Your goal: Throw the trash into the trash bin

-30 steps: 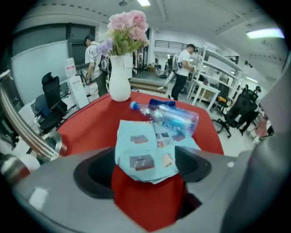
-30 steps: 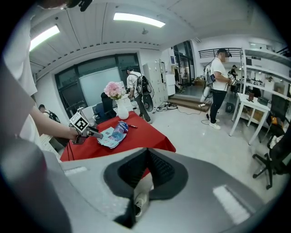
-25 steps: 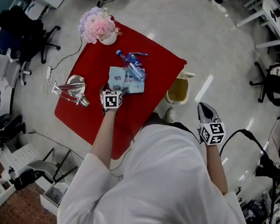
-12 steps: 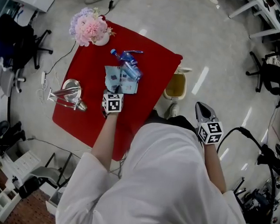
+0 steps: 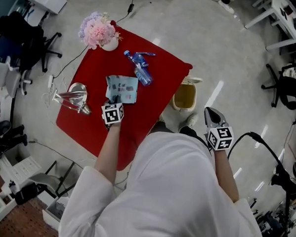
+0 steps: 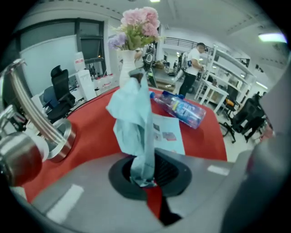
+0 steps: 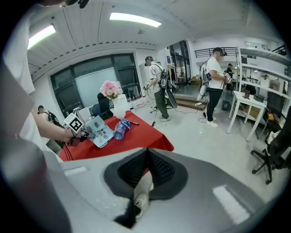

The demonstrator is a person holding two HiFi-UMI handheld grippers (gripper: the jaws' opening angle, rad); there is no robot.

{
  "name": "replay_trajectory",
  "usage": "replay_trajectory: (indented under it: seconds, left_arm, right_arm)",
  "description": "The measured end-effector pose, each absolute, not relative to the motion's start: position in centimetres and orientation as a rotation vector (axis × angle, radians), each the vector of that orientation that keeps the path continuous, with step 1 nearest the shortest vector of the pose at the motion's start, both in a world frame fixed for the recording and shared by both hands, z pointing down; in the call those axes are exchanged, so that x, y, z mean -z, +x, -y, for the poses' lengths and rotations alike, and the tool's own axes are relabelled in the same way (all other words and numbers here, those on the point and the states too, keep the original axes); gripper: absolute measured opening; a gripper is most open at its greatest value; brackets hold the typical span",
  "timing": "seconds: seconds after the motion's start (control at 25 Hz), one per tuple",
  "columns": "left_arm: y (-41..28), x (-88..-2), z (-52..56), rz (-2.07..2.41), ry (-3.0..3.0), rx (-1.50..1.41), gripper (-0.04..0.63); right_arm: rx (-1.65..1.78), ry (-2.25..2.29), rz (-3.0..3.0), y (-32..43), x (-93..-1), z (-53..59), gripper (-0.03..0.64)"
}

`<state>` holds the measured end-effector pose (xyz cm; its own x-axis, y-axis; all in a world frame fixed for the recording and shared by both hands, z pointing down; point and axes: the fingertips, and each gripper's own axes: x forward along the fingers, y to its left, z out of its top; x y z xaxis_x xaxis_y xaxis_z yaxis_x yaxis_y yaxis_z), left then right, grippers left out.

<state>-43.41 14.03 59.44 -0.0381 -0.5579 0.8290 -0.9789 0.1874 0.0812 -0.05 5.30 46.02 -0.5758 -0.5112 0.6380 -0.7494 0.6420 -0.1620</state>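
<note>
Seen from above, a person in a white top stands at the corner of a table (image 5: 88, 125) covered in red cloth, holding a gripper in each hand. The left gripper (image 5: 112, 102) reaches over the table; its jaws have just closed, and they pinch the near edge of a light blue printed leaflet (image 5: 122, 89). The left gripper view shows the paper rising crumpled from between the pressed jaws, with its flat part on the cloth behind. Just beyond the leaflet lies a clear plastic bottle (image 5: 140, 69) on its side. A vase of pink flowers (image 5: 98, 31) stands at the far corner, and a shiny metal stand (image 5: 75, 97) sits left of the leaflet. The trash bin (image 5: 185, 96) stands on the floor just beside the table's right edge. The right gripper (image 5: 209, 111) hangs over the floor right of the bin, jaws pressed together and holding nothing.
</note>
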Motion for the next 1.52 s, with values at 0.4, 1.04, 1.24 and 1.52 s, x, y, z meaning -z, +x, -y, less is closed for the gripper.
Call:
replay_trajectory:
  seconds: [0.4, 1.04, 1.24, 1.52]
  left_arm:
    - [-43.2, -56.3, -15.4, 1.828, 1.391, -0.638, 0.008]
    - [-41.0, -50.9, -15.9, 1.967, 1.363, -0.562, 0.008]
    - [-39.4, -48.4, -14.9, 1.998, 1.405, -0.531, 0.008]
    - [-35.9, -46.5, -12.4, 1.96, 1.519, -0.544, 0.008]
  right_arm:
    - [-0.56, 0.912, 2.344, 1.9, -46.2, -4.0, 0.002]
    - [-0.544, 0.802, 2.392, 3.7, -46.5, -2.9, 0.002]
    - [-0.545, 0.783, 2.405, 4.5, -46.7, -2.8, 0.002]
    - [-0.56, 0.808, 2.413, 5.9, -47.1, -2.4, 0.002]
